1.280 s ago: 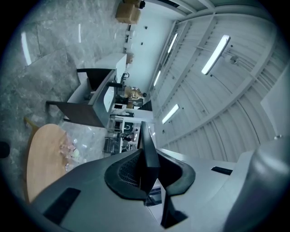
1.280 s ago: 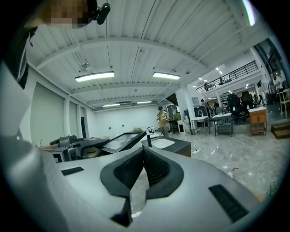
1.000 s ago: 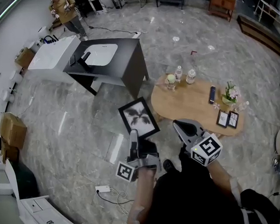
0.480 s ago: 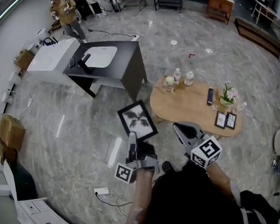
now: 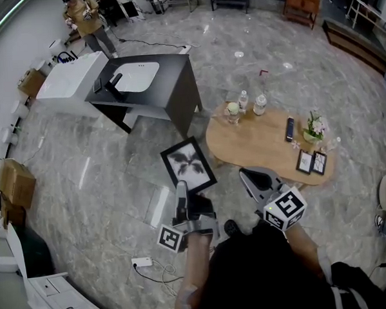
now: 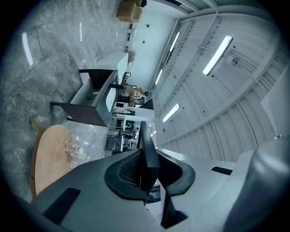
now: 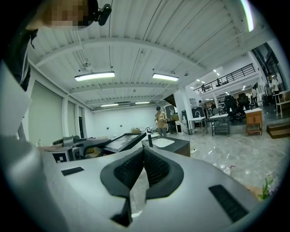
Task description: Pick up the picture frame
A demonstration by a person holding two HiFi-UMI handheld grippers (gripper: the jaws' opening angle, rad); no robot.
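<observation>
picture frame [image 5: 188, 165] lower edge hidden behind left tongs [image 5: 181, 187], tabletop frames [image 5: 311, 162] too small to read

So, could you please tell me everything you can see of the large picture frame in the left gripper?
The picture frame is rectangular, with a thin black border, a white mat and a dark leafy print. It looks rigid, perhaps wood or plastic. It is held in the air, face up and turned cornerwise in the head view, just left of the wooden table. The left gripper is shut on its near edge; nothing else touches it.
</observation>
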